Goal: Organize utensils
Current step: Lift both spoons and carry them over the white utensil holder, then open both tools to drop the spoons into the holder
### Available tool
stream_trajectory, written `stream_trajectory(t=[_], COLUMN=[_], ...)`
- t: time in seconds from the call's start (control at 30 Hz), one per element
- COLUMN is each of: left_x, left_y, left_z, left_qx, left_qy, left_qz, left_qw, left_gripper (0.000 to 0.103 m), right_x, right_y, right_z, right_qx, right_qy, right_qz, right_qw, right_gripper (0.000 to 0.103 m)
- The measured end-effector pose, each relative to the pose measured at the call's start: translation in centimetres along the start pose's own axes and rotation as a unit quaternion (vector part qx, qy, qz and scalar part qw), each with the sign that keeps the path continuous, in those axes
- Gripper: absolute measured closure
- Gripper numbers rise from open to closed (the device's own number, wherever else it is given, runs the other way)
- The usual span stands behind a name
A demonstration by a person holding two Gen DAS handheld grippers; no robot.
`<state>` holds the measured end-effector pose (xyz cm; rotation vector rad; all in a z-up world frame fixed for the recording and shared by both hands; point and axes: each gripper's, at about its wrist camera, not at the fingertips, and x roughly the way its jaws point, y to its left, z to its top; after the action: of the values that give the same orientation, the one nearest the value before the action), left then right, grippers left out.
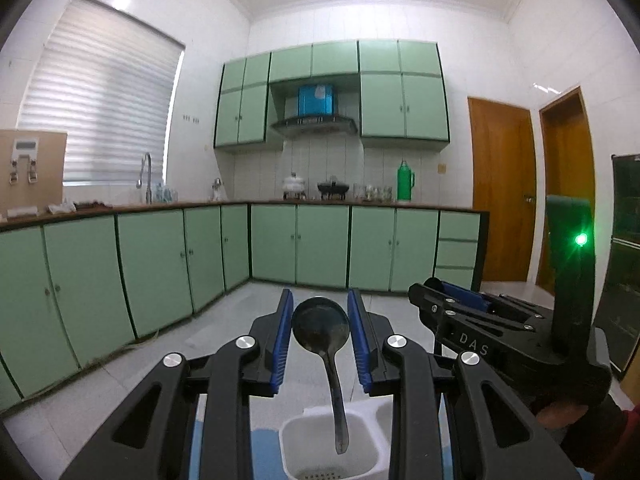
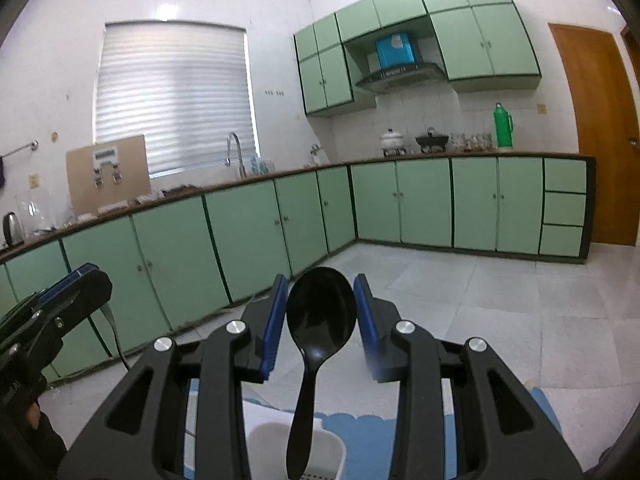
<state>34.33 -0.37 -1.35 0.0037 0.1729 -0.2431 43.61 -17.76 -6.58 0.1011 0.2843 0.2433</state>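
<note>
In the left wrist view my left gripper (image 1: 320,295) is shut on the bowl of a dark metal spoon (image 1: 320,326), blue pads pressing on both sides. Its handle hangs down into the mouth of a white perforated utensil holder (image 1: 294,440). In the right wrist view my right gripper (image 2: 322,279) is shut on the bowl of a black plastic spoon (image 2: 320,312). That spoon's handle points down over the same white holder (image 2: 260,450). The two grippers are side by side: the right gripper (image 1: 434,286) shows in the left view and the left gripper (image 2: 86,276) in the right view.
The holder stands on a blue and white mat (image 2: 372,436). Beyond lies a tiled floor (image 2: 500,300), ringed by green base cabinets (image 1: 320,244) under a worktop with a tap (image 1: 146,172), pots and a green flask (image 1: 405,180). Wooden doors (image 1: 502,192) are at the right.
</note>
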Motion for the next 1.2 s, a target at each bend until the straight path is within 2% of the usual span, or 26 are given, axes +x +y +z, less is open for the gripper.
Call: stream_trajectory(t=[0.2, 0.57, 0.77, 0.87, 0.93, 1.0, 1.2], left_x=[2.1, 2.4, 1.2, -0.2, -1.3, -2.5, -6.3], left_y=[0.5, 0.8, 0.5, 0.1, -0.2, -0.5, -1.7], left_z=[-2.9, -5.4, -5.1, -5.0, -5.0, -5.2, -7.4], left_qx=[-0.013, -0.018, -0.017, -0.018, -0.017, -0.017, -0.029], left_qy=[0.042, 0.077, 0.077, 0.074, 0.075, 0.082, 0.126], left_qz=[-0.002, 0.002, 0.003, 0.006, 0.007, 0.008, 0.011], left_qw=[0.999, 0.9969, 0.9969, 0.9971, 0.997, 0.9965, 0.9915], left_gripper=[0.076, 0.075, 0.068, 0.059, 0.053, 0.047, 0.035], right_x=[1.1, 0.5, -0.9, -2.2, -3.6, -5.0, -9.2], right_y=[0.0, 0.8, 0.4, 0.0, -0.3, -0.5, 0.1], right_z=[-3.0, -5.2, -5.3, -5.3, -5.5, -5.9, -8.5], right_qx=[0.002, 0.009, 0.014, 0.024, 0.031, 0.035, 0.032], right_qy=[0.034, 0.066, 0.064, 0.062, 0.065, 0.071, 0.12], right_qz=[0.003, 0.014, 0.009, 0.002, -0.008, -0.014, -0.013], right_qw=[0.999, 0.998, 0.998, 0.998, 0.997, 0.997, 0.992], right_gripper=[0.07, 0.068, 0.054, 0.038, 0.022, 0.014, 0.012])
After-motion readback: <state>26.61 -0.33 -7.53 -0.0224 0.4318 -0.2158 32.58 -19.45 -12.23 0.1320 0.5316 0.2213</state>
